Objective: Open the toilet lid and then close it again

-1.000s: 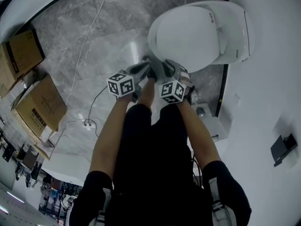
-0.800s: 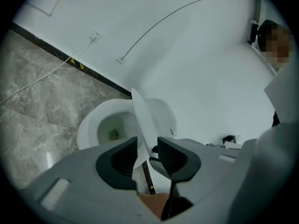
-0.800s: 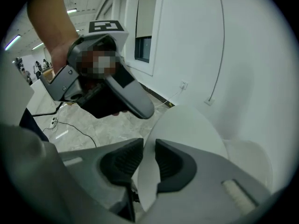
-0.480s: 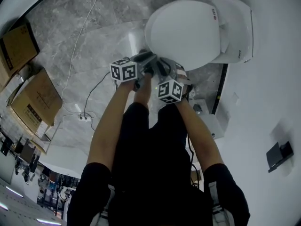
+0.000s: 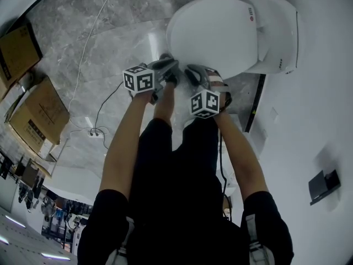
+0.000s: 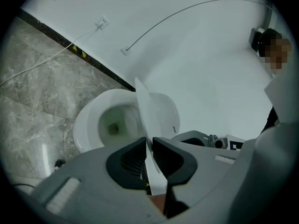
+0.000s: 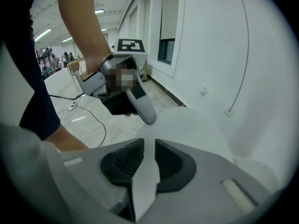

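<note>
Nearest, two forearms are seen reaching down side by side, and the front rim of the toilet lid (image 5: 212,35) is met by both claws. The left claw (image 6: 148,142) has just been closing. The thin edge of the lid is caught between its pads, so it is read as clamped on the lid. The right claw (image 7: 149,146) is set just beside it on the same rim. Its narrow gap is filled by the white lid edge, so it too is taken to be gripping, though the bearing of its pads is less plainly shown. Neither hand is clearly the nearer, since both are placed at the front lip.

The lid is held partly raised. In the left gripper view it is seen edge-on, tilted up off the bowl (image 6: 112,125), which lies open beside it. The lid's long axis runs straight away from the claws toward the rear housing (image 5: 278,32), where the hinge is judged to lie. The coming move turns on this: the gripped rim can only be swung in an arc about that far end, up and away to open, or down and back to close. Which of the two is in hand cannot be settled here.

Beyond, the wall (image 5: 320,93) stands close behind the toilet, so upward travel is bounded there. To the left, the floor (image 5: 110,32) is open, and the cardboard boxes (image 5: 38,115) lie well apart from the arc.
</note>
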`<move>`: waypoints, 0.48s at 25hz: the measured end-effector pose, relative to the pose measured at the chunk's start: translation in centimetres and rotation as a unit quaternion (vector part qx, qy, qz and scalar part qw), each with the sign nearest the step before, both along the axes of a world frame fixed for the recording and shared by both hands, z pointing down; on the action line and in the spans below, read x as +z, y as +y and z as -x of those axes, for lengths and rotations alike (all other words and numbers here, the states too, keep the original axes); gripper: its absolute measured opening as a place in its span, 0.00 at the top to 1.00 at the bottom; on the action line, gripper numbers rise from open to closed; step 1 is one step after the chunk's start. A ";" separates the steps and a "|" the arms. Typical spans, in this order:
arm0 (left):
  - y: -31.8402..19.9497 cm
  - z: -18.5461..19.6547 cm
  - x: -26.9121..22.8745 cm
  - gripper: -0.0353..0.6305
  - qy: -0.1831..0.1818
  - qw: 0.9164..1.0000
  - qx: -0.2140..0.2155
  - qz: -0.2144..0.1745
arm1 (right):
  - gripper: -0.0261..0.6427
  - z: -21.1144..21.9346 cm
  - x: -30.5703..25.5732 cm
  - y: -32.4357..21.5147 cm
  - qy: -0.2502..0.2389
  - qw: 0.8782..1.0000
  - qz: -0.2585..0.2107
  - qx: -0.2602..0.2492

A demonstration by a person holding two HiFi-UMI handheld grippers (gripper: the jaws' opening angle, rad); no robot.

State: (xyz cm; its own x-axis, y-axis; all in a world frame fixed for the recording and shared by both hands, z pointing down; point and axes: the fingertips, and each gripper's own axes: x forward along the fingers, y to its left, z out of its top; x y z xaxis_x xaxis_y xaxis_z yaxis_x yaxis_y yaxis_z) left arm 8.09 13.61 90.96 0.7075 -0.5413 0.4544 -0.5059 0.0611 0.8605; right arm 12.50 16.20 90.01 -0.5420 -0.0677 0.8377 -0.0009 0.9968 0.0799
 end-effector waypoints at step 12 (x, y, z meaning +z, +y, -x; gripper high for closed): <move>0.8 0.8 3.4 0.87 -0.029 0.999 -0.008 0.028 | 0.96 -4.8 4.5 -2.1 0.065 0.995 0.047 0.056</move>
